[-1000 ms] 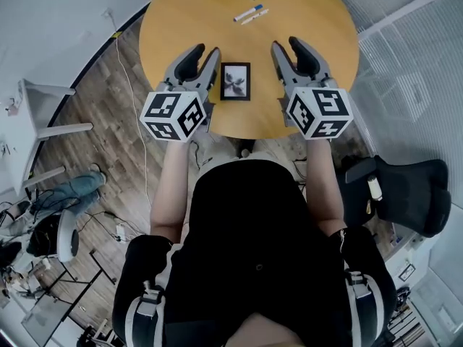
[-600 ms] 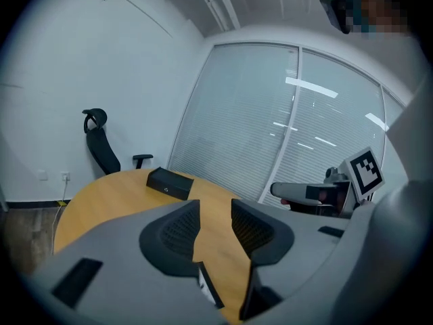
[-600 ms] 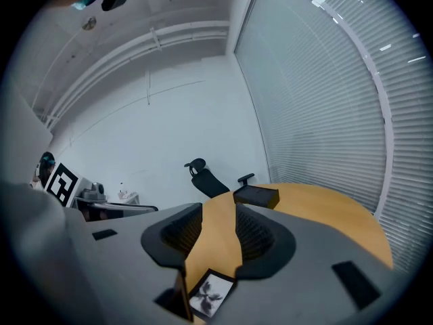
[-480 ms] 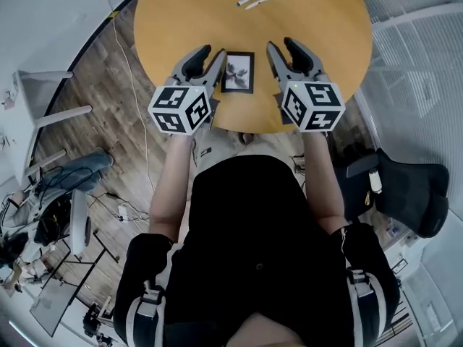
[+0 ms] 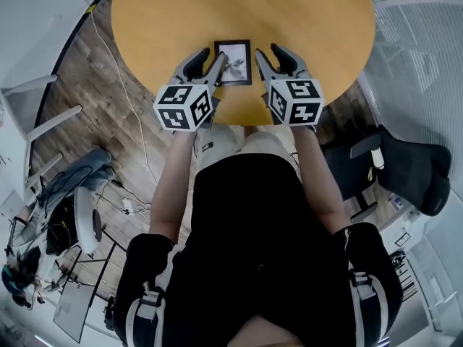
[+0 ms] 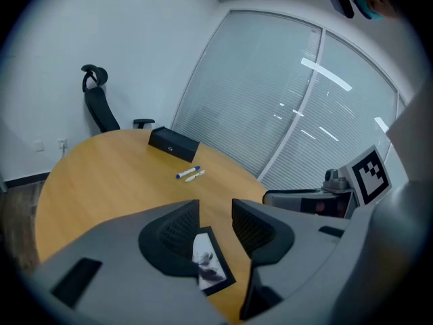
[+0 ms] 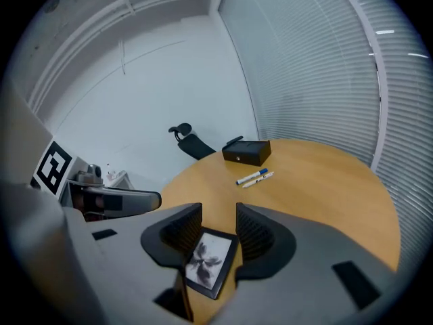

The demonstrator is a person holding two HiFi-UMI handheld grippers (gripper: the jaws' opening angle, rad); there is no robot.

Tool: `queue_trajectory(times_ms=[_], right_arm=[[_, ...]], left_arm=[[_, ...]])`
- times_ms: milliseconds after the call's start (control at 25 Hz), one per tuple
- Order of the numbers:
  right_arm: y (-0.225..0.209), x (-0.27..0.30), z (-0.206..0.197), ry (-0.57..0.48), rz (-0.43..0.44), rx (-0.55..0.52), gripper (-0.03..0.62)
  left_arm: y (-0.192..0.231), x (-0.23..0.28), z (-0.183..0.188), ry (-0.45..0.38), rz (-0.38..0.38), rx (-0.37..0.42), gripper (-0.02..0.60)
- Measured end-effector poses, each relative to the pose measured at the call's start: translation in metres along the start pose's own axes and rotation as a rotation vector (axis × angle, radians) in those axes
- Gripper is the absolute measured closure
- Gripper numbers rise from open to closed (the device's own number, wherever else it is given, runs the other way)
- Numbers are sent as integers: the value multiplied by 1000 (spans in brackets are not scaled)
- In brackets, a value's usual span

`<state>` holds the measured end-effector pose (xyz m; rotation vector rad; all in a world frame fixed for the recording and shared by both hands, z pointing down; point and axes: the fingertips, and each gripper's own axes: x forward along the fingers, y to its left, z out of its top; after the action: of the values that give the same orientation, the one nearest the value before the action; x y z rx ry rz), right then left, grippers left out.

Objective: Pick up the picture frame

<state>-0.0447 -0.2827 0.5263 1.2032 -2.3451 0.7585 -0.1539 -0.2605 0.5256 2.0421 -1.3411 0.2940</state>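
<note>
On my left gripper (image 5: 205, 63) the jaws were opening wide; my right gripper (image 5: 273, 60) stood spread too. Both flanked the picture frame (image 5: 233, 53) lying on the counter (image 5: 166, 20), with nothing clasped between them.

picture frame (image 5: 233, 52): black border, pale grey print with dark leafy blotch, upper centre of head view. table (image 5: 304, 20): honey-orange wood tone. floor (image 5: 108, 107), left: grey-brown planks. box (image 6: 174, 143): black. pens (image 6: 190, 174): white, one blue-capped. shirt (image 5: 253, 237): black.
</note>
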Motion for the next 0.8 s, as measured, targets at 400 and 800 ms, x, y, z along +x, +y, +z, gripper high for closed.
queue_trajectory(times_ms=[400,800], right_arm=[[-11,67,-84,189,-45,56,419],[-24,97,-140,303,-62,88,419]], left_arm=[[60,53,-81,188,23,-45,416],[83,89,-137,321,28,-100,413]])
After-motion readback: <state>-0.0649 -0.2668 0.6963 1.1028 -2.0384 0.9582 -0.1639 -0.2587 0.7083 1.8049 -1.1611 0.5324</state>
